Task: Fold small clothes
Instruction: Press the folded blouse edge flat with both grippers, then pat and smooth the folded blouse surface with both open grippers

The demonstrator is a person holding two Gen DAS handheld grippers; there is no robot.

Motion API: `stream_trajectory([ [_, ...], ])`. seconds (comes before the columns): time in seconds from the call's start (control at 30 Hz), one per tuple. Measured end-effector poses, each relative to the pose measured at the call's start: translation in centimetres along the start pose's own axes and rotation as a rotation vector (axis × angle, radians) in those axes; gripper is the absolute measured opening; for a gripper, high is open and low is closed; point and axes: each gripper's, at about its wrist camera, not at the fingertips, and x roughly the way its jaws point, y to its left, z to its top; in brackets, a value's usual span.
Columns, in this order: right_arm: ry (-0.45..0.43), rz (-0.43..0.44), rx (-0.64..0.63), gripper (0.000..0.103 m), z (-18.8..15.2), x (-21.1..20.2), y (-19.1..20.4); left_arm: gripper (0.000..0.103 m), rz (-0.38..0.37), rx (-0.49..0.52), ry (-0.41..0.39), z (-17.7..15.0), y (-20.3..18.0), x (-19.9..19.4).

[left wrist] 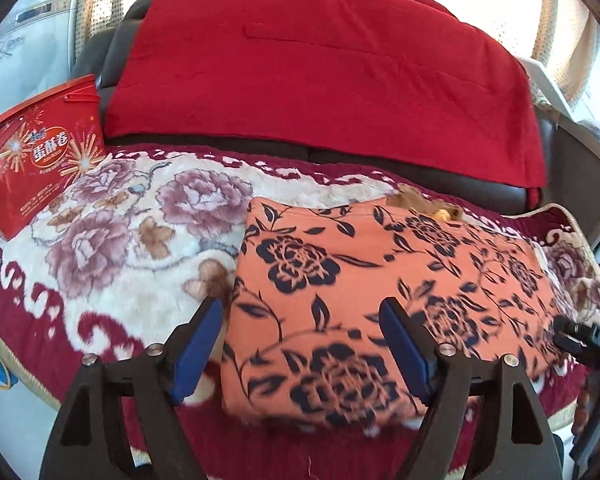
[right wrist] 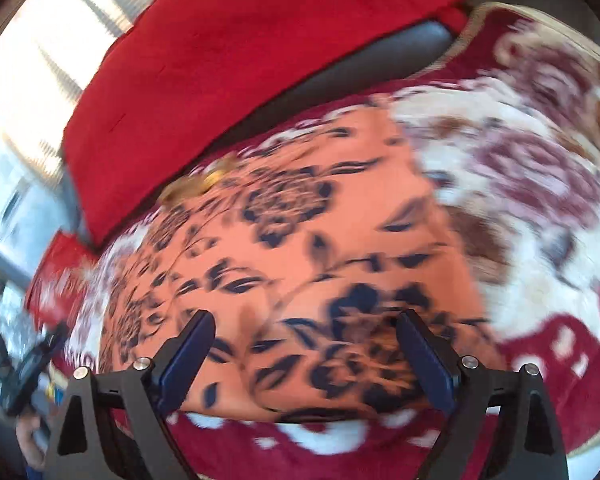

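An orange garment with dark blue roses lies folded into a flat rectangle on the flowered blanket. My left gripper hangs open above its near left edge, with nothing between the blue pads. In the right wrist view, which is blurred, the same orange garment fills the middle, and my right gripper stands open over its near edge, its jaws wide apart and empty. A brown collar piece with a yellow spot shows at the garment's far edge.
A red quilt drapes the dark sofa back behind the blanket. A red snack box stands at the far left on the blanket. The other gripper's black body and a hand show at the right edge.
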Motion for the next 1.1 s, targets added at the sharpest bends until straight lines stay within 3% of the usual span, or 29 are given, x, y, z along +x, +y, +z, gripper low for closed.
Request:
stream_trajectory([
  [0.2, -0.042, 0.016, 0.029, 0.094, -0.3, -2.9, -0.6, 0.081, 0.012, -0.03, -0.009, -1.1, 0.6, -2.2],
  [0.3, 0.008, -0.013, 0.046, 0.094, -1.0, -1.6, -2.1, 0.081, 0.015, -0.038, -0.002, -1.5, 0.7, -2.7],
  [0.4, 0.006, 0.036, 0.124, 0.094, -1.4, -1.4, -3.5, 0.081, 0.014, -0.022, -0.007, -1.8, 0.5, -3.6],
  [0.6, -0.008, 0.044, 0.079, 0.094, -1.9, -1.9, -3.2, 0.083, 0.022, -0.029, 0.002, -3.0, 1.1, -3.3],
  [0.73, -0.041, 0.1, 0.079, 0.095, -2.7, -1.4, -4.4, 0.083, 0.033, -0.065, 0.071, -4.5, 1.9, -1.8],
  [0.9, -0.081, 0.135, 0.006, 0.095, -3.6, -1.8, -4.5, 0.083, 0.01, -0.052, 0.059, -6.0, 2.6, -1.7],
  [1.03, -0.108, 0.209, 0.045, 0.095, -3.9, -2.4, -5.7, 0.083, -0.004, -0.047, 0.078, -6.5, 3.1, -1.1],
  [1.1, -0.123, 0.241, 0.061, 0.095, -4.2, -2.5, -6.3, 0.083, -0.035, -0.05, 0.045, -6.3, 3.0, -1.2],
])
